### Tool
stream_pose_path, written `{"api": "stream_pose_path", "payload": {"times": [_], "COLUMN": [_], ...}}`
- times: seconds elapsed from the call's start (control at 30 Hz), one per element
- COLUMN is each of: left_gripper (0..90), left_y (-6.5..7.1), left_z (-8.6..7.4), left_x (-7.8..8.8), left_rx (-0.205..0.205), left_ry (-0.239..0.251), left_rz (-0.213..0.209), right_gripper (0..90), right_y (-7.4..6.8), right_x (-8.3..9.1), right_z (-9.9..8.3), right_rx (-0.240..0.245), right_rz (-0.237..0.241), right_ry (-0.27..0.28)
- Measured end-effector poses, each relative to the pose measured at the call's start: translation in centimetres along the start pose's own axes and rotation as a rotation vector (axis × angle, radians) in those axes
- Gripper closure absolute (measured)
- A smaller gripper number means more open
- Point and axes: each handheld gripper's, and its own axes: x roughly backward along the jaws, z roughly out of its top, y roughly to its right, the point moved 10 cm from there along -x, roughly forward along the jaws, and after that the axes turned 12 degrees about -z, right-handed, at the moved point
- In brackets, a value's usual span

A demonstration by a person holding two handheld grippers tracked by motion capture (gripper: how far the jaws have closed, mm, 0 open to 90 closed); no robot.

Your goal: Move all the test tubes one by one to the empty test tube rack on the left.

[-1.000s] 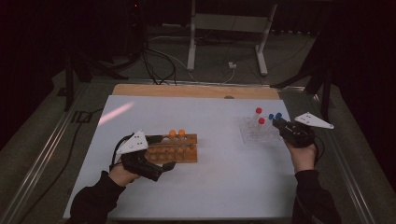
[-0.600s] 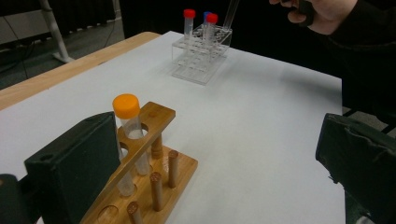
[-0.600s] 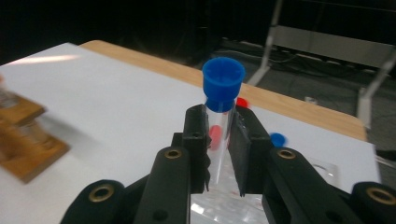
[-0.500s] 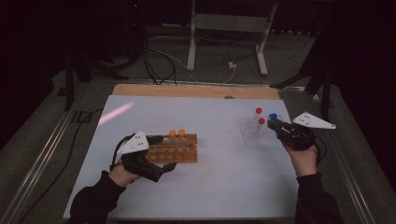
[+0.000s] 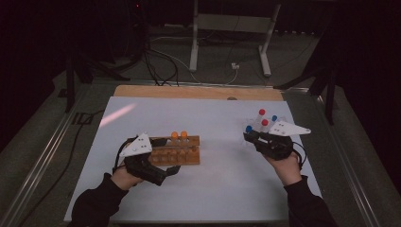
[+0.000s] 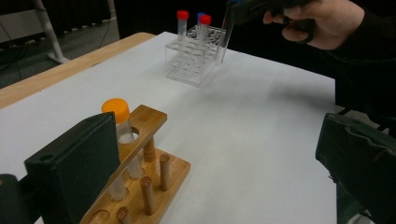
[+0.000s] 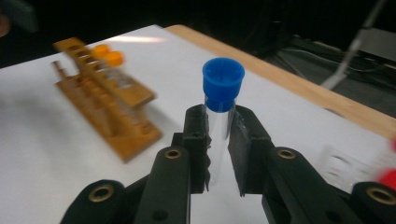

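My right gripper (image 7: 219, 149) is shut on a clear tube with a blue cap (image 7: 223, 88), held upright above the white table. In the high view the right gripper (image 5: 253, 137) is just left of the clear plastic rack (image 5: 267, 130), which holds two red-capped tubes (image 5: 261, 112) and a blue-capped one (image 5: 274, 117). My left gripper (image 5: 165, 156) rests open at the near left end of the wooden rack (image 5: 182, 153). That rack carries two orange-capped tubes (image 5: 178, 135). In the left gripper view, the wooden rack (image 6: 140, 177) stands close to the left jaw, far from the right one.
A white sheet (image 5: 213, 189) covers the table, with a wooden strip (image 5: 189, 92) along its far edge. Metal stand legs (image 5: 194, 42) and cables lie on the dark floor beyond. Between the two racks the sheet is bare.
My right gripper has carried the blue-capped tube leftward, off the clear rack and slightly higher. The left gripper and wooden rack have stayed put.
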Motion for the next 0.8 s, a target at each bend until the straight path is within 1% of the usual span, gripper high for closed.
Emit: {"api": "stream_pose_path", "payload": {"times": [0.07, 0.1, 0.13, 0.27, 0.33, 0.37, 0.43, 0.57, 0.6, 0.73, 0.8], "left_gripper": [0.6, 0.6, 0.6, 0.6, 0.6, 0.7, 0.7, 1.6, 1.6, 5.6, 8.4], "left_y": [0.2, 0.3, 0.4, 0.9, 1.1, 1.2, 1.4, 2.0, 2.1, 2.8, 3.1], "left_z": [0.1, 0.1, 0.2, 0.4, 0.5, 0.6, 0.7, 1.1, 1.2, 1.6, 1.6], "left_x": [-0.1, -0.1, -0.2, -0.4, -0.5, -0.5, -0.6, -0.8, -0.8, -1.0, -1.1], "left_rx": [-0.005, -0.008, -0.009, -0.005, 0.002, 0.002, 0.0, -0.001, -0.003, -0.012, -0.019], "left_ry": [-0.005, -0.006, -0.008, -0.009, -0.008, -0.006, -0.009, 0.004, 0.005, 0.018, 0.016], "left_rz": [-0.003, -0.003, -0.002, -0.018, -0.022, -0.03, -0.033, -0.058, -0.056, -0.078, -0.081], "right_gripper": [77.1, 77.1, 77.1, 77.1, 77.0, 77.0, 77.1, 77.0, 77.0, 77.0, 77.0], "right_y": [-1.4, -2.0, -2.6, -4.8, -5.8, -6.3, -7.3, -9.2, -9.7, -11.3, -12.1], "right_x": [-0.2, -0.4, -0.4, -0.6, -0.7, -0.8, -0.9, -1.0, -1.0, -1.1, -1.1], "right_z": [0.0, 0.1, 0.1, 0.2, 0.2, 0.2, 0.1, -0.1, -0.1, -0.1, -0.2], "right_rx": [0.012, 0.026, 0.03, 0.054, 0.065, 0.07, 0.079, 0.109, 0.115, 0.134, 0.146], "right_rz": [0.038, 0.05, 0.064, 0.122, 0.145, 0.159, 0.186, 0.234, 0.244, 0.287, 0.302], "right_ry": [-0.005, -0.006, -0.008, -0.01, -0.013, -0.015, -0.018, -0.028, -0.029, -0.031, -0.033]}}
